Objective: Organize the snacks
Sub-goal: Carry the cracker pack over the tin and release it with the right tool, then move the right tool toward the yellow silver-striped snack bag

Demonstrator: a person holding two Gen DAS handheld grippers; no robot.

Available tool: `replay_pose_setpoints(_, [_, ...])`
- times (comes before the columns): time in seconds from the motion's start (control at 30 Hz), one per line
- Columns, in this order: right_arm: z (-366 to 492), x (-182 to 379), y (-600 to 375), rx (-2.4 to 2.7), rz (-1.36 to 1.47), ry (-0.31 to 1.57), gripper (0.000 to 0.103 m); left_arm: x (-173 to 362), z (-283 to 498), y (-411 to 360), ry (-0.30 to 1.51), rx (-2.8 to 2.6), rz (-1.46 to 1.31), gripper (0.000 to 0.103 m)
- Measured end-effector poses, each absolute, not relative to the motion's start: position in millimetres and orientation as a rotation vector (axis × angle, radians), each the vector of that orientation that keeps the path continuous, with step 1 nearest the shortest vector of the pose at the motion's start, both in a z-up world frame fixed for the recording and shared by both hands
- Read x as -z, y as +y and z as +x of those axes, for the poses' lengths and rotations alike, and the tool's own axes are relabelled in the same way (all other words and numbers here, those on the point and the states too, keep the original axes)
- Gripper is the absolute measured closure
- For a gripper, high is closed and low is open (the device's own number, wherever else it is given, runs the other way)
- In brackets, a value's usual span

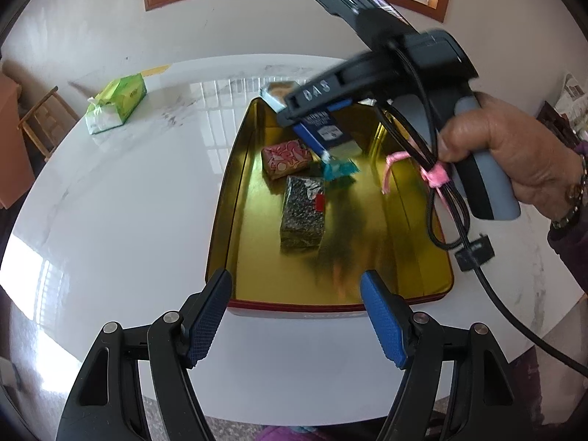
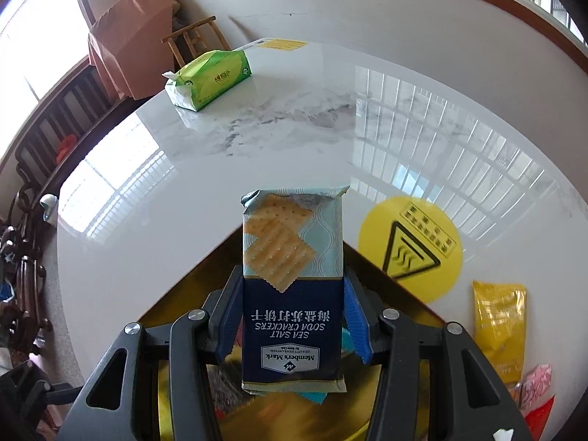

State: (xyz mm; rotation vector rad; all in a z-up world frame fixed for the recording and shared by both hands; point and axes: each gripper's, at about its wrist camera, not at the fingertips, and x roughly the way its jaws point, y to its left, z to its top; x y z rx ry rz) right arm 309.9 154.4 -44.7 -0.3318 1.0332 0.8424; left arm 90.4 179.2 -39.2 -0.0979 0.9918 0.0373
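My right gripper (image 2: 292,321) is shut on a blue soda cracker pack (image 2: 292,290) and holds it above the far end of the gold tin tray (image 1: 257,257). In the left wrist view the right gripper (image 1: 312,110) and the cracker pack (image 1: 323,128) hang over the tray. In the tray lie a pink snack pack (image 1: 286,158), a dark speckled pack (image 1: 303,213) and a teal wrapper (image 1: 338,171). My left gripper (image 1: 296,316) is open and empty at the tray's near edge.
A green tissue pack (image 1: 115,104) lies on the far left of the white marble table, also in the right wrist view (image 2: 209,79). A round yellow warning sticker (image 2: 411,246), a yellow snack bag (image 2: 499,327) and pink and red packs (image 2: 536,386) lie right of the tray.
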Motion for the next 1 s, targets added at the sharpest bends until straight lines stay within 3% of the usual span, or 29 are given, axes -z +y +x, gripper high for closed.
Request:
replay_pose_setpoints(0.23, [305.1,23.2,121.5,-0.856,-0.101,0.951,0.048,39.6,85.1,174.9,0.993,-0.038,-0.101,0.03])
replay_pose_setpoints(0.5, [240.7,3.0,-16.5,-0.755,0.072,0.792,0.047,34.3,83.3,182.5,0.975,-0.039,-0.122,0.03])
replay_pose_setpoints(0.77, [197.4,45.0,-141.8,-0.475,-0.012,0.862,0.046,29.2,78.9,165.9,0.97,0.014,-0.118,0.03])
replay_pose_setpoints(1.0, [209.8,53.6,-142.1,-0.587,0.198,0.96,0.042,28.9,82.3,129.0,0.999,0.071,-0.074,0.03])
